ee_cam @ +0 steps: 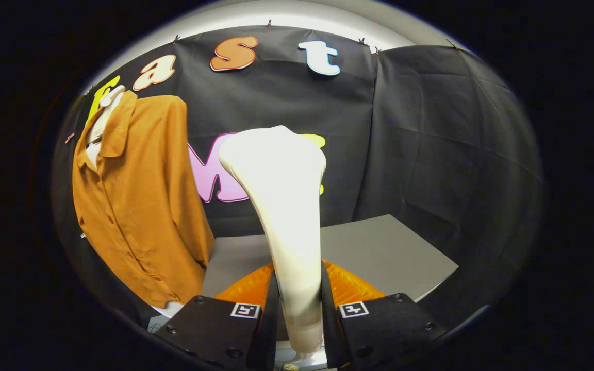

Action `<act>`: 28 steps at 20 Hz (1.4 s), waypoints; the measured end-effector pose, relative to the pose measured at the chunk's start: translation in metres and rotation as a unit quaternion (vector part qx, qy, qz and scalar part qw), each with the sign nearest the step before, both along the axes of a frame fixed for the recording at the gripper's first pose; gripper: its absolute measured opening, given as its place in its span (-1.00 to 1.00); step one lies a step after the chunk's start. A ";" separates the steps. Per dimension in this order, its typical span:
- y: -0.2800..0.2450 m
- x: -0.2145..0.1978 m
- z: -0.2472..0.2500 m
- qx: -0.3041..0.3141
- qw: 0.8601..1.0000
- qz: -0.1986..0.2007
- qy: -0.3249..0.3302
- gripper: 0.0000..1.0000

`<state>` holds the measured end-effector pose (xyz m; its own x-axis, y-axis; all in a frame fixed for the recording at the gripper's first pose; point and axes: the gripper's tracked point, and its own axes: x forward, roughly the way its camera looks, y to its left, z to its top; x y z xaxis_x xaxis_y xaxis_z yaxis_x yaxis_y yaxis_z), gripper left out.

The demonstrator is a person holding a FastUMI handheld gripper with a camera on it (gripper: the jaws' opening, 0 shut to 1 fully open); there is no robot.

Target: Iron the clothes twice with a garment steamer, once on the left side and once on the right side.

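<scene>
Gripper (297,304) clenched on the neck of the cream plastic garment steamer (281,206), both fingers (268,309) pressing, head upright for a pass. Rust-orange button-up shirt (142,206) hanging left of steamer, apart, untouched. Grey tabletop (390,252) beyond steamer.

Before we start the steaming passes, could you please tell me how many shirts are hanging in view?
1. The orange shirt hangs on a form beside the grey table, left of the tongs, which are shut on the white garment steamer. Nothing suggests a hidden second.
</scene>
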<state>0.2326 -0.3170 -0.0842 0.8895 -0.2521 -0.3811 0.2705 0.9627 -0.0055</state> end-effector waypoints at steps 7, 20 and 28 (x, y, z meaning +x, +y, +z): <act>0.110 -0.024 0.029 -0.018 0.999 0.022 -0.039 -0.19; 0.215 0.013 0.015 -0.027 0.999 0.041 -0.018 -0.18; 0.222 0.038 -0.003 -0.060 0.998 0.014 0.005 -0.19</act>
